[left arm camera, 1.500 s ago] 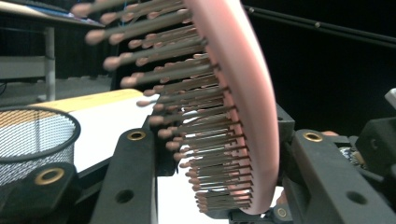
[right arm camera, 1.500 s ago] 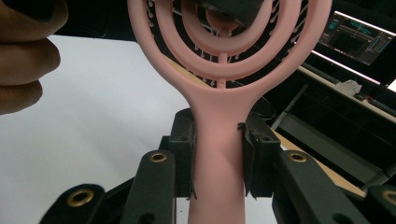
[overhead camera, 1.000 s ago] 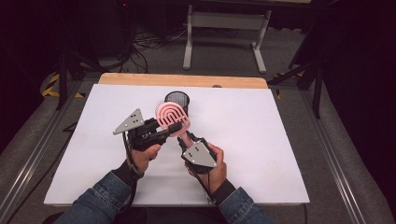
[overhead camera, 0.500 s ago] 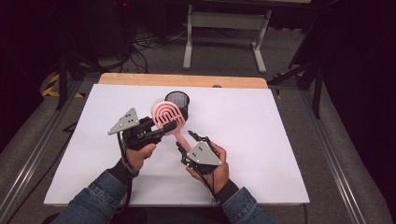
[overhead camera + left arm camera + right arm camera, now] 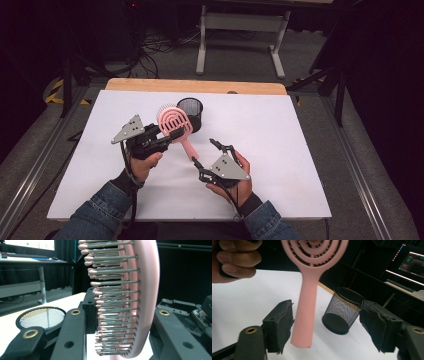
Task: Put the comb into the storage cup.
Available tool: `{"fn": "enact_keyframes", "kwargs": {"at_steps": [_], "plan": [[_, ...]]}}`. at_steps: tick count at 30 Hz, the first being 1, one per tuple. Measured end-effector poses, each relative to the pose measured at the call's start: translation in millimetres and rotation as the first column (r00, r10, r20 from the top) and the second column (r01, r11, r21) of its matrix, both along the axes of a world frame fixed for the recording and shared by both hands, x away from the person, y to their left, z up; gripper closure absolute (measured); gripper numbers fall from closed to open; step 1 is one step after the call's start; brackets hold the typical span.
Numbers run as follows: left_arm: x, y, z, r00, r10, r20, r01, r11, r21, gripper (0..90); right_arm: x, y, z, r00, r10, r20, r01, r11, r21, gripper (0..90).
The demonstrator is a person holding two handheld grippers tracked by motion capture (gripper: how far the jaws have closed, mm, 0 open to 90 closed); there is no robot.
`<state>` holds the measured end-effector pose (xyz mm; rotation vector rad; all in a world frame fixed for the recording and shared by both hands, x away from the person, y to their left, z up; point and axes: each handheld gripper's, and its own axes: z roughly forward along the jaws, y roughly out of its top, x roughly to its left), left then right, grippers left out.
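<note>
White sheet over wooden table (image 5: 280, 125); dark room, grey floor, cables, metal stand behind. Left gripper (image 5: 167, 135) clamped on head of pink hairbrush (image 5: 175, 122): concentric open ribs, grey pins with pink tips, plain handle slanting down. Black mesh cup (image 5: 191, 112) just behind brush. Right gripper (image 5: 205, 152) jaws just been opening, standing apart around handle end, pads off it.

Blue denim sleeves (image 5: 90, 210) are worn, while black grippers, left gripper (image 5: 167, 136) and right gripper (image 5: 207, 152), are topped by grey three-cornered plates, fitted with brass-ringed screw holes and trailed by black cables.
</note>
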<state>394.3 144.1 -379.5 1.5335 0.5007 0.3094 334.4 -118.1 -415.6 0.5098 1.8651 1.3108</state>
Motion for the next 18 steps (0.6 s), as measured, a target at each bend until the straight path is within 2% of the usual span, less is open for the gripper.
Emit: {"fn": "enact_keyframes", "kwargs": {"at_steps": [11, 18], "plan": [[0.6, 2.9, 0.4, 0.9997, 0.02, 0.011, -0.02, 0.9998, 0.008, 62.5, 2.1, -28.0, 1.5, 0.9999, -0.015, -0.008, 0.015, 0.9998, 0.012, 21.9], [2.3, 6.5, 0.4, 0.9992, 0.039, 0.014, -0.039, 0.9991, 0.014, 62.5, 3.1, -39.6, 0.6, 0.9985, -0.054, -0.011, 0.054, 0.9985, 0.006, 20.2]]}}
